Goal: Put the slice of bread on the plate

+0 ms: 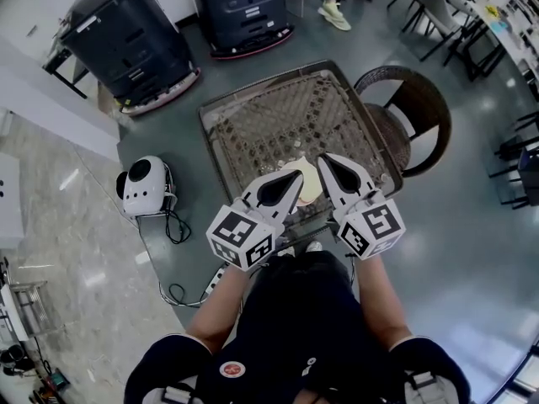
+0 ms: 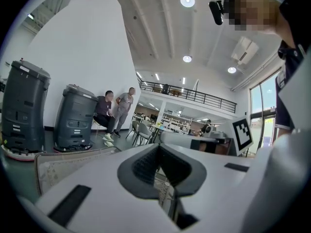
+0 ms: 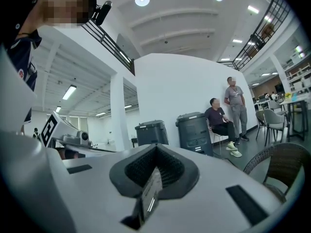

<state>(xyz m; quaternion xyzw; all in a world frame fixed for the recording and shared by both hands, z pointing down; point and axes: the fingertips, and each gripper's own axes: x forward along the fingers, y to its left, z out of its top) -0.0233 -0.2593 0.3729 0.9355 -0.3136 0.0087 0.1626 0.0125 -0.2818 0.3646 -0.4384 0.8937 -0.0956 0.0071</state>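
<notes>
In the head view both grippers are raised close to the camera, above the near edge of a wicker table [image 1: 253,120] with a glass top. My left gripper [image 1: 292,183] and right gripper [image 1: 327,162] are both shut, with nothing between their jaws. Between their tips, down on the table, shows a pale cream round shape [image 1: 308,183]; I cannot tell the plate from the bread there, and the grippers hide most of it. The left gripper [image 2: 159,152] and the right gripper [image 3: 155,152] point about level across the room in their own views, jaws pressed together and empty.
A dark wicker chair [image 1: 417,112] stands right of the table. On the floor at the left are a small white robot [image 1: 143,185] and a cable [image 1: 177,263]. Two dark machines [image 1: 126,36] stand beyond the table. Two people [image 3: 228,113] are by the far wall.
</notes>
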